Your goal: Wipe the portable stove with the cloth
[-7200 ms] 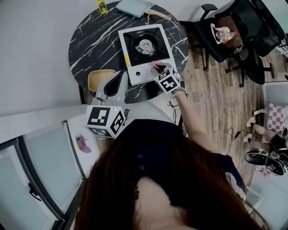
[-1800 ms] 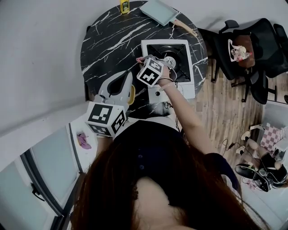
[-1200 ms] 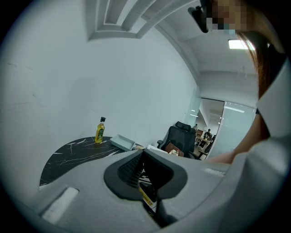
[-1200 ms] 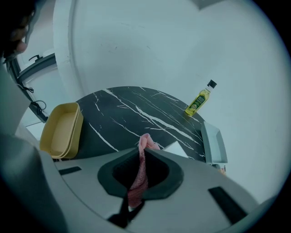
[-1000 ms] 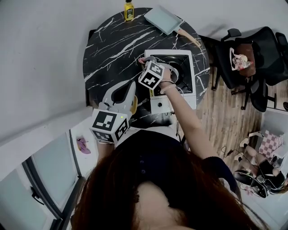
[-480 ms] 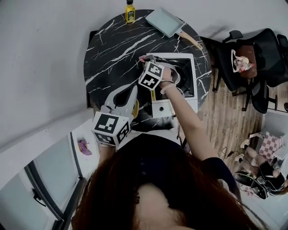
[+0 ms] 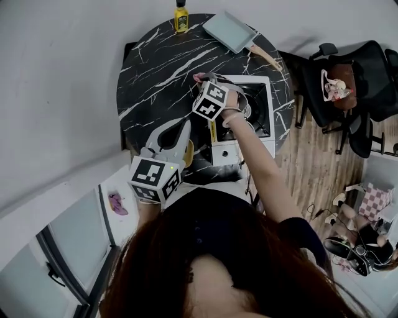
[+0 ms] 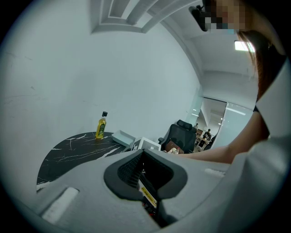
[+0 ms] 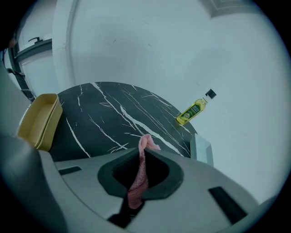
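The white portable stove (image 7: 268, 102) sits on the right side of a round black marble table (image 7: 155, 68). My right gripper (image 7: 204, 79) hovers at the stove's far left corner, shut on a pink cloth (image 7: 198, 77). In the right gripper view the cloth (image 9: 140, 175) hangs pinched between the jaws, and the gripper (image 9: 144, 154) points out over the tabletop. My left gripper (image 7: 181, 127) is held low at the table's near edge, left of the stove, shut with nothing in it. The left gripper view shows the gripper (image 8: 143, 154) facing the stove (image 8: 144, 144).
A yellow oil bottle (image 7: 181, 17) stands at the table's far edge. A grey square pan (image 7: 226, 31) with a wooden handle (image 7: 265, 58) lies behind the stove. A yellow bowl (image 9: 41, 120) rests by the near edge under my left gripper. Black office chairs (image 7: 339, 74) stand to the right.
My right gripper has carried the cloth from the stove's front control panel, across its top, to the far left corner. The left gripper has stayed near the table's edge.
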`<state>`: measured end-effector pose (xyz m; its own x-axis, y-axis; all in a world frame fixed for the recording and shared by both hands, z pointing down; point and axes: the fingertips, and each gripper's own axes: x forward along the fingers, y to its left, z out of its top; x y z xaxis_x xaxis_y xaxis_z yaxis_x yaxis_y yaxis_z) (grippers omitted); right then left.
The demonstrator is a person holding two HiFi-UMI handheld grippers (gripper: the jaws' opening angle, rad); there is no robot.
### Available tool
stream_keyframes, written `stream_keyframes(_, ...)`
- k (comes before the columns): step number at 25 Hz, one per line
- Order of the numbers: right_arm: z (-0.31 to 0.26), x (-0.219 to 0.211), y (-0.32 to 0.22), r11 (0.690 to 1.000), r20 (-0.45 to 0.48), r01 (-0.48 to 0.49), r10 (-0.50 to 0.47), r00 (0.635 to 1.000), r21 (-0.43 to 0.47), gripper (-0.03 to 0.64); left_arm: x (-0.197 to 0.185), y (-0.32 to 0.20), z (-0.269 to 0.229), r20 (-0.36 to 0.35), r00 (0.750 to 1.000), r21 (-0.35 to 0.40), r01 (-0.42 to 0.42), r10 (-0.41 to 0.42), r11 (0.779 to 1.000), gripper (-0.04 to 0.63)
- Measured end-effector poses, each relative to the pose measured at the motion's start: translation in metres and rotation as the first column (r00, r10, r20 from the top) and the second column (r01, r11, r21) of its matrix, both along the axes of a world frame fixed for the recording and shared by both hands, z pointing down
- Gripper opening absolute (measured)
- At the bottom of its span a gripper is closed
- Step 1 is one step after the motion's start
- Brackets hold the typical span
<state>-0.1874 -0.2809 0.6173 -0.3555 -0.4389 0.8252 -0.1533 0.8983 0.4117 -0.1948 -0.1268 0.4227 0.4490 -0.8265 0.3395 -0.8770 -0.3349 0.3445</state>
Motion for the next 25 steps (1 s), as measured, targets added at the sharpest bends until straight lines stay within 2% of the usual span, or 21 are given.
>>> stream_keyframes(6,-0.001,-0.002,-0.004,0.998,0.043,-0.061,0.062,0.997,-0.032,0.025,-0.001,0.001,0.002,0.001,1.0,-0.004,-0.008,0.008,1.0,0.012)
stream_keyframes(9,-0.008,-0.003,-0.009,0.991,0.12,-0.115,0.122,0.985,-0.066,0.025,-0.002,0.002,0.002,0.001,1.0,-0.003,-0.011,0.011,1.0,0.012)
stream_keyframes(11,-0.02,-0.003,-0.011,0.985,0.206,-0.155,0.169,0.964,-0.08,0.025,-0.003,0.003,0.001,-0.001,1.0,-0.002,-0.009,0.009,1.0,0.012)
stream_keyframes(13,-0.04,-0.005,-0.014,0.976,0.328,-0.202,0.219,0.919,-0.085,0.025,-0.005,0.004,0.0,0.0,1.0,-0.001,-0.009,0.009,1.0,0.012)
stream_keyframes(17,-0.08,0.0,-0.015,0.947,0.537,-0.302,0.311,0.784,-0.107,0.025,-0.004,0.004,-0.004,0.014,1.0,0.013,-0.019,0.018,1.0,0.012)
stream_keyframes(20,-0.103,0.009,-0.011,0.929,0.619,-0.347,0.348,0.705,-0.127,0.021,-0.003,0.006,-0.009,0.022,1.0,0.031,-0.02,0.02,0.999,0.012)
stream_keyframes(25,-0.128,0.023,0.004,0.904,0.695,-0.382,0.4,0.597,-0.192,0.02,-0.002,0.014,-0.018,0.05,0.999,0.061,-0.019,0.016,0.998,0.012)
